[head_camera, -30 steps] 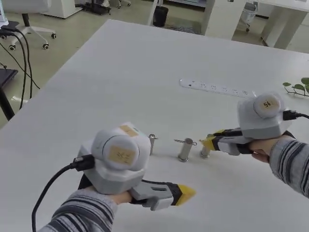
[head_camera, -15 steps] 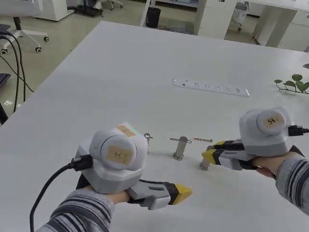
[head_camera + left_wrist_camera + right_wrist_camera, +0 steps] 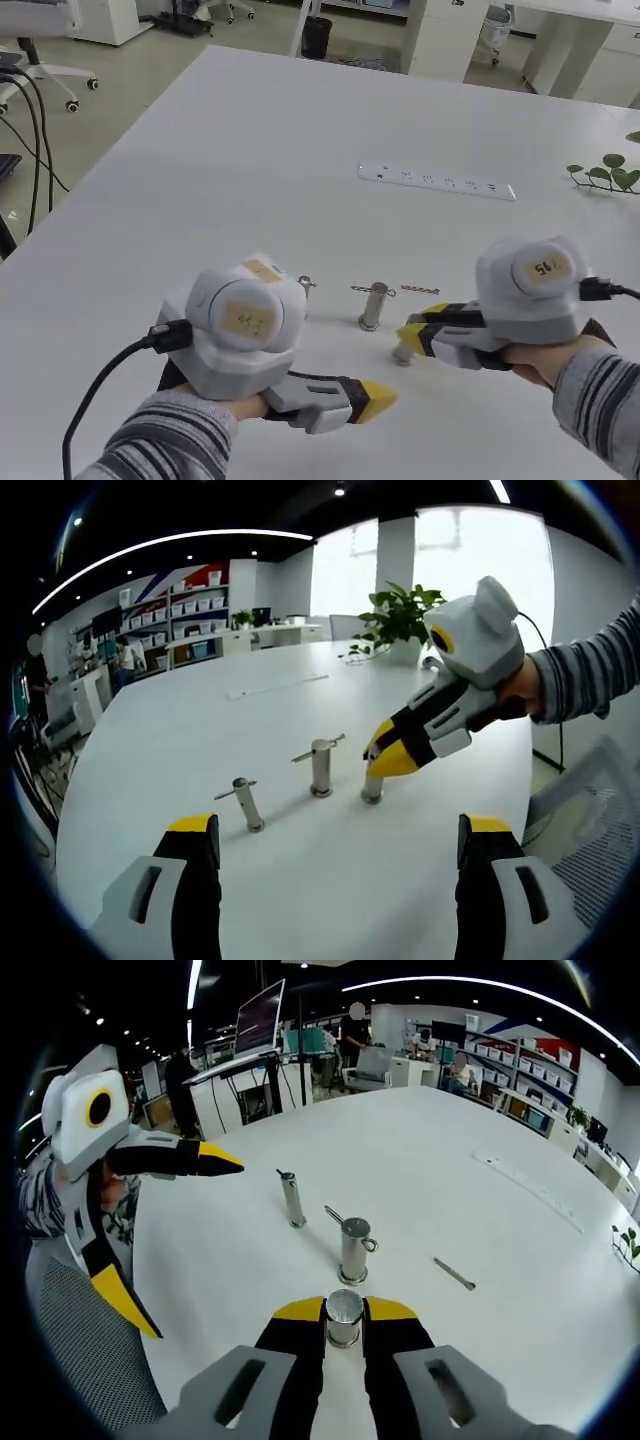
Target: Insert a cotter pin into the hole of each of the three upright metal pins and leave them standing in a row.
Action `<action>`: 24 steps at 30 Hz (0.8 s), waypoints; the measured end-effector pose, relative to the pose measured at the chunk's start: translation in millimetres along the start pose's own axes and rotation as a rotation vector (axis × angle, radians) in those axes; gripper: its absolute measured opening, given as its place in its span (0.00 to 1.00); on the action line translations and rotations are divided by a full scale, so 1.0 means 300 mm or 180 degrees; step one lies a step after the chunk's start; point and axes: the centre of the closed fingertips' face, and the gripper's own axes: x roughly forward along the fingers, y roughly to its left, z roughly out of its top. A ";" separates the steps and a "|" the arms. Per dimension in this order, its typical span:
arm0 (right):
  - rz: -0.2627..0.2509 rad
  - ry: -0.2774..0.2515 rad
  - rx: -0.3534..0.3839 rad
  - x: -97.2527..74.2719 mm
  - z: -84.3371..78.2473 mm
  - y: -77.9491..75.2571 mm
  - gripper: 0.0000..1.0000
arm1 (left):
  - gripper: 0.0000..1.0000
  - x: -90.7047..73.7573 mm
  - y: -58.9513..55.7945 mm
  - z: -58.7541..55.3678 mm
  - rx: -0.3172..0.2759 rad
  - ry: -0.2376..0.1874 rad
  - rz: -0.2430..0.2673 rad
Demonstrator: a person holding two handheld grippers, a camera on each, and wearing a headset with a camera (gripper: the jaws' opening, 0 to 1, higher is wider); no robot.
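Right tongs (image 3: 343,1310) are closed on the third pin (image 3: 343,1325), with the jaws pressed to both its sides near the top. The pin is upright, at the right end of the row. Whether its foot rests on the bench (image 3: 250,150) or sits just above it cannot be told.

Middle pin (image 3: 373,305) stands just beside it, with a cotter pin (image 3: 362,290) through its head. Left pin (image 3: 305,285) stands further along and is likewise crossed by one.

One loose cotter pin (image 3: 420,290) lies flat behind the row, apart from every pin.

Left tongs (image 3: 335,825) are spread wide and empty — held low on the near side of the row, with bare bench between.

Power strip (image 3: 437,183) lies well apart, toward the far edge. Plant (image 3: 605,172) sits at the right edge. The bench surface is wide open left of and beyond the row.
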 end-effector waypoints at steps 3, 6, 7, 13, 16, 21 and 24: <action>0.0006 -0.0013 -0.0019 0.005 0.003 0.010 0.09 | 0.98 -0.001 0.001 0.000 0.0000 0.0000 0.0003; 0.0023 -0.0014 -0.0013 0.008 0.002 0.026 0.09 | 0.98 -0.002 0.004 0.001 -0.0007 -0.0006 0.0014; 0.0036 -0.0009 -0.0013 0.011 -0.001 0.033 0.09 | 0.98 -0.003 0.005 0.001 -0.0008 -0.0008 0.0020; 0.0039 -0.0034 -0.0018 0.014 0.003 0.052 0.09 | 0.98 -0.006 0.006 0.000 -0.0009 -0.0006 0.0031; 0.0030 -0.0043 -0.0042 0.014 0.001 0.059 0.09 | 0.98 -0.005 0.005 -0.003 -0.0007 0.0005 0.0026; 0.0004 -0.0066 -0.0033 0.016 0.003 0.064 0.09 | 0.98 -0.003 0.003 -0.005 0.0001 0.0015 0.0020; -0.0011 -0.0071 -0.0098 0.016 0.003 0.065 0.09 | 0.98 -0.003 0.003 -0.009 0.0006 0.0031 0.0020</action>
